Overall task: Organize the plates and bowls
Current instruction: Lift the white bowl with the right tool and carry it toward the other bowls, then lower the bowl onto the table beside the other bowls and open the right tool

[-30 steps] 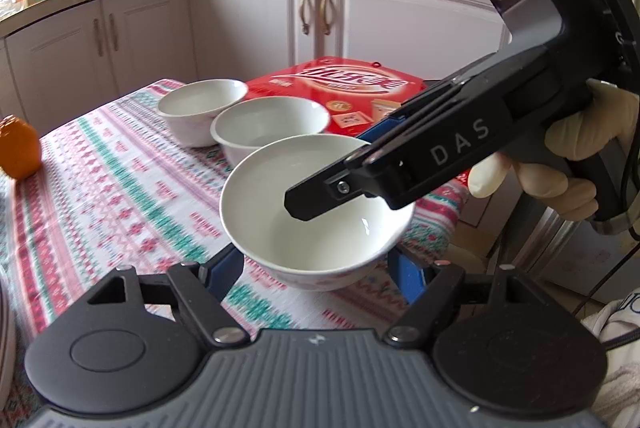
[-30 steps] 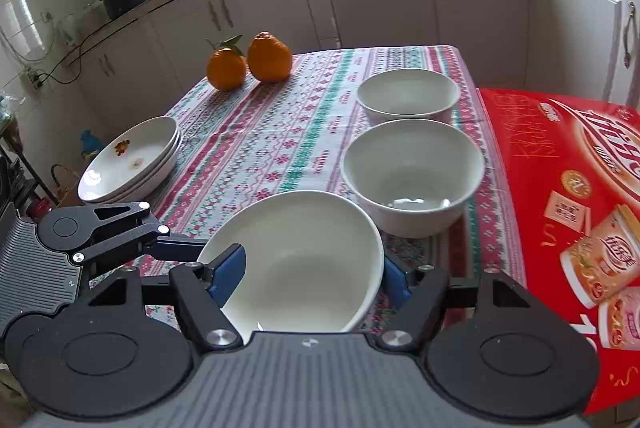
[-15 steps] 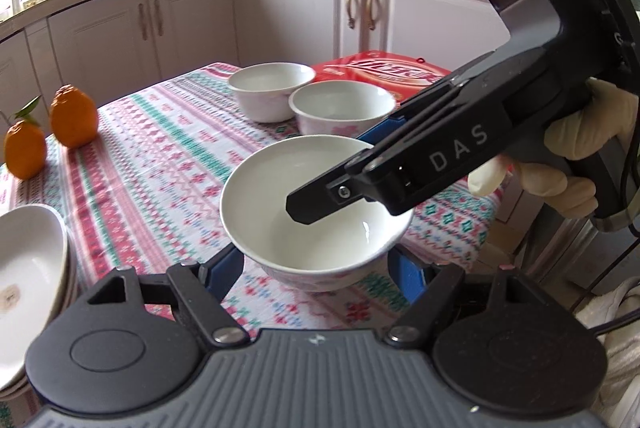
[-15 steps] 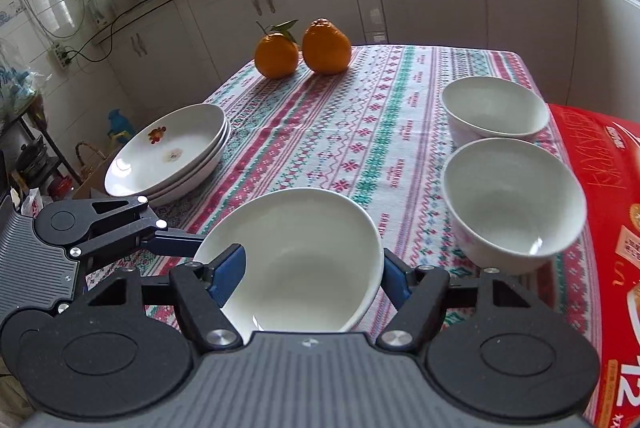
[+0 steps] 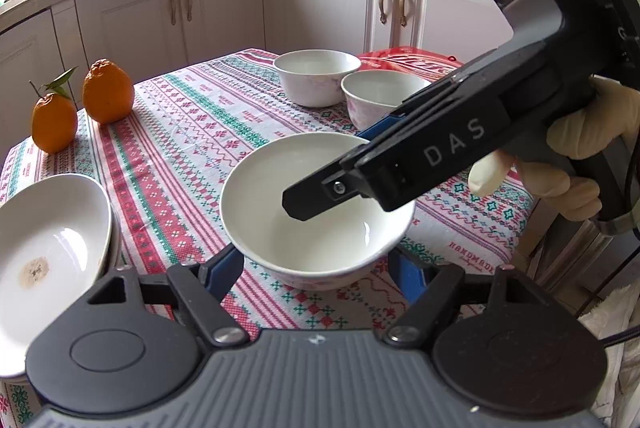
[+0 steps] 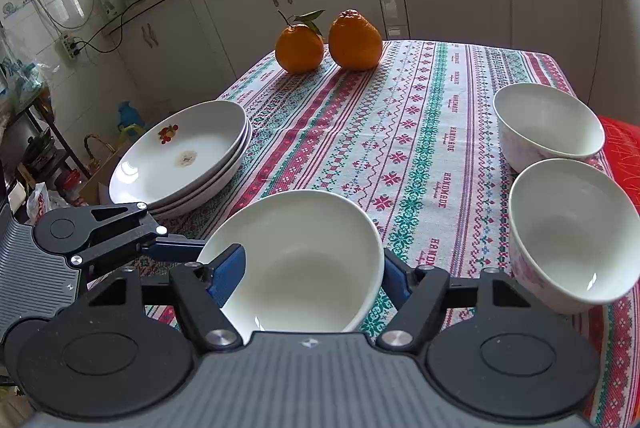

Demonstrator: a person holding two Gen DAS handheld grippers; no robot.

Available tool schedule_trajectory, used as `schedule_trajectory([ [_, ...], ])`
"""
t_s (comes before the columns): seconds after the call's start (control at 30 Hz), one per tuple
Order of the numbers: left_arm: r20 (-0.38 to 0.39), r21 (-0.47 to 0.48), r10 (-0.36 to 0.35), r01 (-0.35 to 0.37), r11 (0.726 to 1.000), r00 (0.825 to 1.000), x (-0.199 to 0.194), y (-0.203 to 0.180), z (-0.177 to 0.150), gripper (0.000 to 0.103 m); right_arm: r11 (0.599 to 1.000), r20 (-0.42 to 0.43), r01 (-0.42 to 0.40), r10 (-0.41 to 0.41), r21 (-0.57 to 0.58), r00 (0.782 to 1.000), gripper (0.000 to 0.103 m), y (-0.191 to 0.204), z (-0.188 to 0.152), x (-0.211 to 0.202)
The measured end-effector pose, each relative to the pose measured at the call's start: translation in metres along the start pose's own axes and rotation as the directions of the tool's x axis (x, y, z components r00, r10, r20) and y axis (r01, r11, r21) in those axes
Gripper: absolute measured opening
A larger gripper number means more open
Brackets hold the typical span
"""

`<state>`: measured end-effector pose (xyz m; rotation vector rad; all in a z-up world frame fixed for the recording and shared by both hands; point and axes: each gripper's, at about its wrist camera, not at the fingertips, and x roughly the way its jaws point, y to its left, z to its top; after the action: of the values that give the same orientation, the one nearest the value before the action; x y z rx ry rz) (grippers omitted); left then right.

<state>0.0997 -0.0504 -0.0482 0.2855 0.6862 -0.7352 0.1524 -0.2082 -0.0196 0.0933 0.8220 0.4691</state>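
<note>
1. Position: white bowl held upright over the near edge of the tablecloth, apparently lifted clear of it. Midway between the plate stack at the left edge and the two matching bowls at the right edge.
2. Left gripper: clamped on the white bowl, blue pads pressing the lower wall on opposite sides.
3. Right gripper: clenched on the same bowl from the other side. One finger overlaps the bowl's inside near the rim, the other sits outside the opposite wall. Gloved hand on its handle.
4. Handling estimate: glazed ceramic, rigid, moderately heavy for its size, no give under the pads. Glossy highlights on the inside suggest a slick surface, so likely to slide if either grip slackens or the bowl tips. Brittle; likely to chip against another rim.
5. Hold points: rounded wall just below the rim, on opposite sides. Low on the wall the curve runs inward, so less secure there.
6. Likely destinations: far bowl and near bowl, standing just beside each other along the red box. Same shape, so probably nestable. Lower straight down and level to avoid rim-on-rim contact.
7. Other items: three plates already stacked; two tangerines at the far edge, well apart from the bowls.
</note>
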Motion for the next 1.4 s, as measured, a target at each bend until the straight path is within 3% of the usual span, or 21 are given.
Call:
schedule_trajectory([
  [0.8,-0.002,0.024,0.012,-0.012,1.0,1.0,0.005,0.004,0.003,0.079,1.0,0.007,0.0,0.0,0.018,1.0,0.079,-0.004,0.004,0.01],
  [0.83,-0.004,0.024,0.013,-0.013,1.0,1.0,0.005,0.004,0.003,0.079,1.0,0.008,-0.003,0.003,0.017,1.0,0.08,-0.003,0.004,0.01],
  [0.9,-0.004,0.007,0.009,-0.009,1.0,1.0,0.004,0.005,0.002,0.089,1.0,0.008,-0.011,0.011,0.013,1.0,0.085,-0.003,0.003,0.01],
  [0.97,0.003,-0.02,-0.007,0.007,1.0,1.0,0.002,0.008,0.002,0.091,1.0,0.02,-0.016,0.016,0.005,1.0,0.101,-0.002,0.003,0.007],
  [1.0,0.004,-0.031,-0.015,0.015,0.999,1.0,0.001,0.01,0.002,0.091,1.0,0.029,-0.019,0.019,0.0,0.999,0.103,-0.001,0.003,0.004],
  [1.1,-0.002,-0.046,-0.01,0.01,0.999,1.0,-0.002,0.009,0.002,0.092,1.0,0.048,-0.019,0.019,-0.019,0.999,0.103,0.001,0.004,-0.004],
  [1.4,0.02,-0.034,-0.02,0.021,0.999,1.0,-0.02,-0.005,0.004,0.093,0.993,0.123,0.101,-0.093,-0.06,0.988,0.103,-0.001,-0.003,-0.041],
])
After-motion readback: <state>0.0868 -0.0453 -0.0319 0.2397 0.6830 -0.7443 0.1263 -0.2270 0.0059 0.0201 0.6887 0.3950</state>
